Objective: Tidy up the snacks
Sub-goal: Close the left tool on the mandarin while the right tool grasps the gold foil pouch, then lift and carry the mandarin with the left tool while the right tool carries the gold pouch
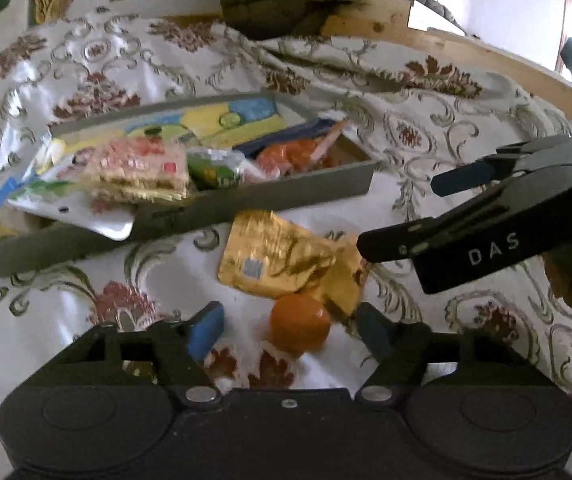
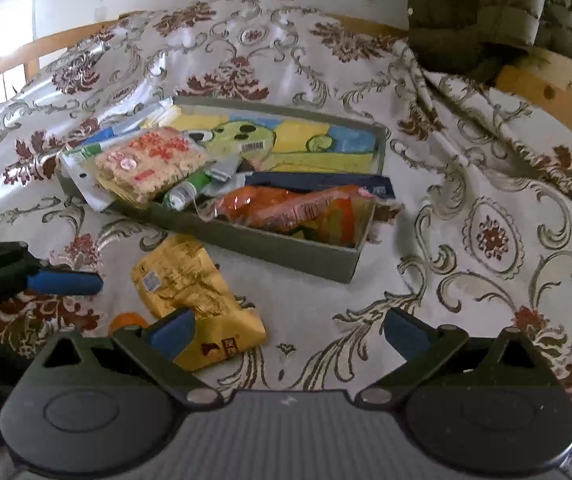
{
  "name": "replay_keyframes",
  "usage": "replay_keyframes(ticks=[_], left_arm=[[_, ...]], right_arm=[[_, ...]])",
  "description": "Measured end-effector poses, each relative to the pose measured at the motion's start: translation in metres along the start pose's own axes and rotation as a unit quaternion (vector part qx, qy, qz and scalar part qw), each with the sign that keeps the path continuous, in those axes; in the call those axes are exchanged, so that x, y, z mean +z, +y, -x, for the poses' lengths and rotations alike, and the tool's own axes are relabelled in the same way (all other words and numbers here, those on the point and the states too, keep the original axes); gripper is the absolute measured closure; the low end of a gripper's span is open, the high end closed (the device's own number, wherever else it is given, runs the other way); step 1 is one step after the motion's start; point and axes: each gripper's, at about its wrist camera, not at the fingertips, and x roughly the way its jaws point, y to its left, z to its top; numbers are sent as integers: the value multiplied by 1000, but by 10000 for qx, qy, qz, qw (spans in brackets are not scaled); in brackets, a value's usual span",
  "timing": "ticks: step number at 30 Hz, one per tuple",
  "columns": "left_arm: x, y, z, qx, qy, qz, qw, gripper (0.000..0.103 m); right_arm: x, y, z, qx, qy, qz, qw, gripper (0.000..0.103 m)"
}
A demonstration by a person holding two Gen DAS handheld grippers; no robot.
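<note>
Between L gripper (image 1: 288, 330) fingers: orange (image 1: 299, 322), centred, not gripped, jaws part-open. R gripper (image 2: 288, 334) wide open, empty, farther; gold pkt (image 1: 286, 258) beyond, box (image 1: 206, 210) past that.

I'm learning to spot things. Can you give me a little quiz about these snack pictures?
1. True or false: the orange ball is inside the box.
2. Which snack lies on the cloth between the ball and the box? A) gold packet B) green bottle C) noodle pack
3. Fill in: the ball sits between the fingers of the ___ gripper.

Key: 1 false, it is on the cloth, outside. 2 A. 3 left, whose pads do not touch it yet.
</note>
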Motion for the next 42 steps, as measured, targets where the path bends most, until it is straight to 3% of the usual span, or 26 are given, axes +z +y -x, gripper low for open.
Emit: replay_keyframes(ticks=[7,9,10,20,25,29,31,36,42], left_arm=[[-2,8,-2,12,38,134,9999,54],[-2,9,-2,9,32,176,9998,66],[-1,9,-1,33,38,176,9998,67],[7,36,7,726,149,739,9945,68],[8,65,15,952,190,1130,9888,68],[7,82,18,885,165,1503,9845,68],[7,81,17,899,169,1499,9845,68],[7,70,14,1001,205,1208,9874,68],[6,71,13,923,214,1215,9881,68]], right_arm=[[-2,3,-11,511,139,-85,9986,2],[-3,3,-15,646,202,-178,9975,5],[-4,2,-18,700,249,-233,9970,6],[-5,11,-28,1029,107,54,9946,9],[-8,31,-34,857,152,629,9942,9],[-11,40,-37,680,119,804,9944,9],[-9,42,-36,661,94,792,9946,13],[-6,44,-37,677,53,751,9949,35],[-4,50,-38,586,121,923,9939,34]])
